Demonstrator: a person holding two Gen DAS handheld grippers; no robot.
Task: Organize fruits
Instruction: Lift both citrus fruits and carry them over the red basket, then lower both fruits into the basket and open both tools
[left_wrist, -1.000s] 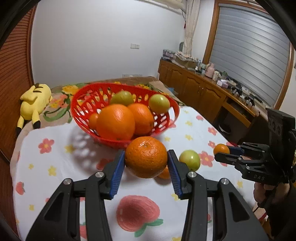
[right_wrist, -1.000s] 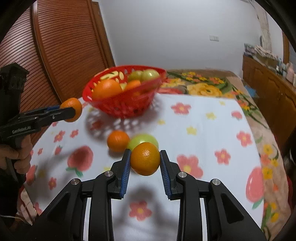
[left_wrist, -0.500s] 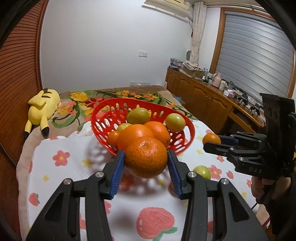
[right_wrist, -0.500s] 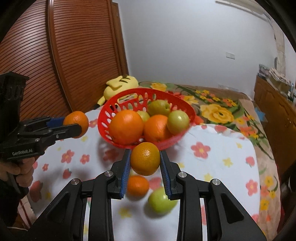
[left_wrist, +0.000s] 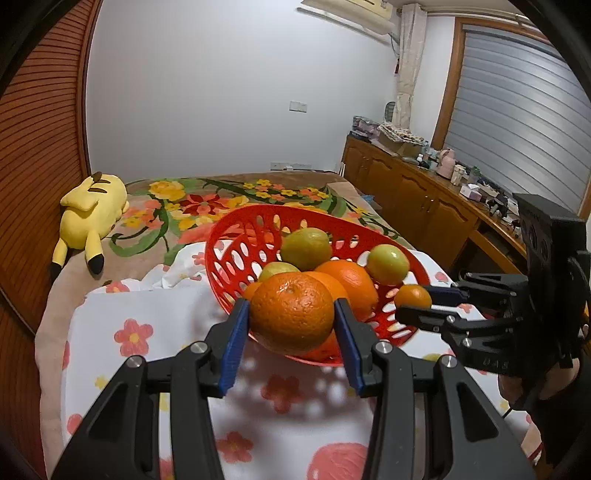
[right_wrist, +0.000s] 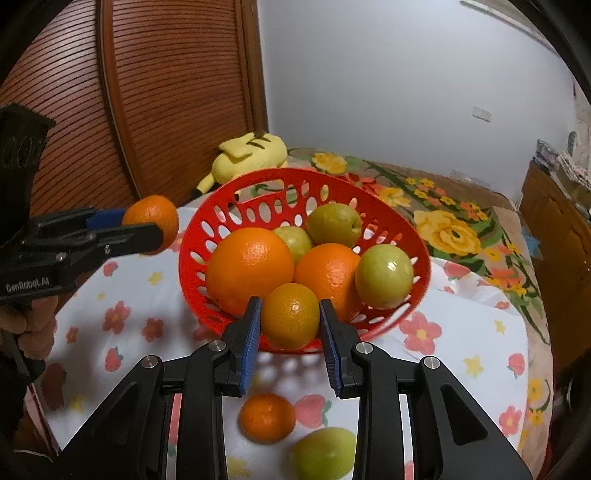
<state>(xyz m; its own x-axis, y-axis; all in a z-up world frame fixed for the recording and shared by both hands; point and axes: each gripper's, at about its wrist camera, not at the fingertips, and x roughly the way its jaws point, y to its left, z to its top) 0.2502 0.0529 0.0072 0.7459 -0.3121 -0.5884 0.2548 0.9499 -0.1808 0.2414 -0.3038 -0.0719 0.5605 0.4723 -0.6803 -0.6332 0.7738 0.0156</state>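
A red basket (left_wrist: 236, 240) (right_wrist: 192, 240) on the floral cloth holds several oranges and green fruits. My left gripper (left_wrist: 291, 326) is shut on an orange (left_wrist: 291, 314) and holds it in the air just in front of the basket's near rim; it also shows in the right wrist view (right_wrist: 147, 225) to the left of the basket. My right gripper (right_wrist: 290, 325) is shut on a small orange (right_wrist: 290, 315) held in the air before the basket; it also shows in the left wrist view (left_wrist: 410, 299) at the basket's right rim.
A small orange (right_wrist: 266, 417) and a green fruit (right_wrist: 323, 454) lie on the cloth (right_wrist: 461, 332) below my right gripper. A yellow plush toy (left_wrist: 90, 210) lies on the bed behind. A wooden cabinet (left_wrist: 417, 199) stands at the right, a slatted door (right_wrist: 166, 92) at the left.
Both grippers have risen with their oranges and moved toward the basket. The loose orange and green fruit stay on the cloth.
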